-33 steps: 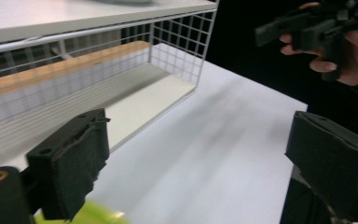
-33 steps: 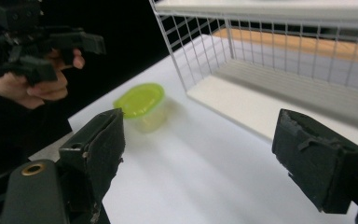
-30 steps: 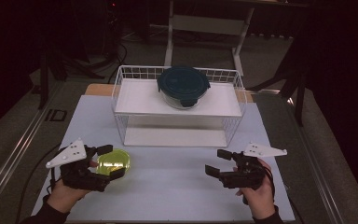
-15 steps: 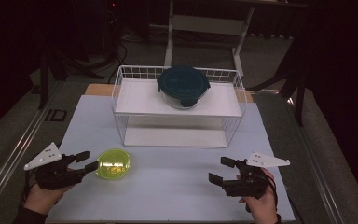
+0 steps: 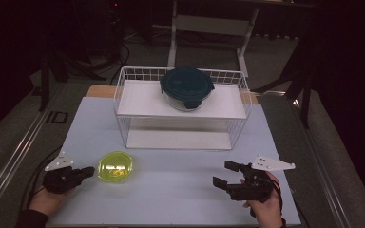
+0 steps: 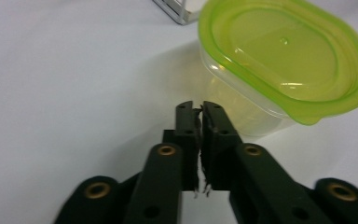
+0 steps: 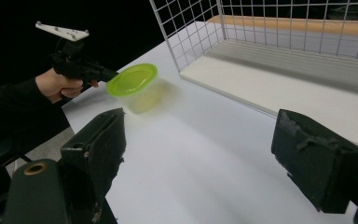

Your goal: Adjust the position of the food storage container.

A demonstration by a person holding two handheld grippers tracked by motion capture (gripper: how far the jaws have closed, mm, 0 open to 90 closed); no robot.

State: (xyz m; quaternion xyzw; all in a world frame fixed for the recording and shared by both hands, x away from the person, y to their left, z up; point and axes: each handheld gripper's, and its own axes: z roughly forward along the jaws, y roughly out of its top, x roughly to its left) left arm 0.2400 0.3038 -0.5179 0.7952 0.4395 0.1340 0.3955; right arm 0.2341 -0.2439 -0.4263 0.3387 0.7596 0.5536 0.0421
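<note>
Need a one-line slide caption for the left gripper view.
Left gripper, jaws shut and empty, sits just short of the green-lidded container on the white table.

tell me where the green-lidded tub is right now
In the high view the green-lidded tub sits on the table's near left part, just ahead of the shut left gripper and in front of the wire rack.

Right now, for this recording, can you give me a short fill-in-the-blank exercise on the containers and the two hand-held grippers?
1. The jaws of the left hand-held gripper are ____, with nothing between them.
2. The small clear container on the table has a lid coloured ____.
3. The dark teal round container stands on the ____ shelf of the white wire rack.
4. The jaws of the right hand-held gripper stand ____.

Missing words: shut; yellow-green; upper; open
</note>
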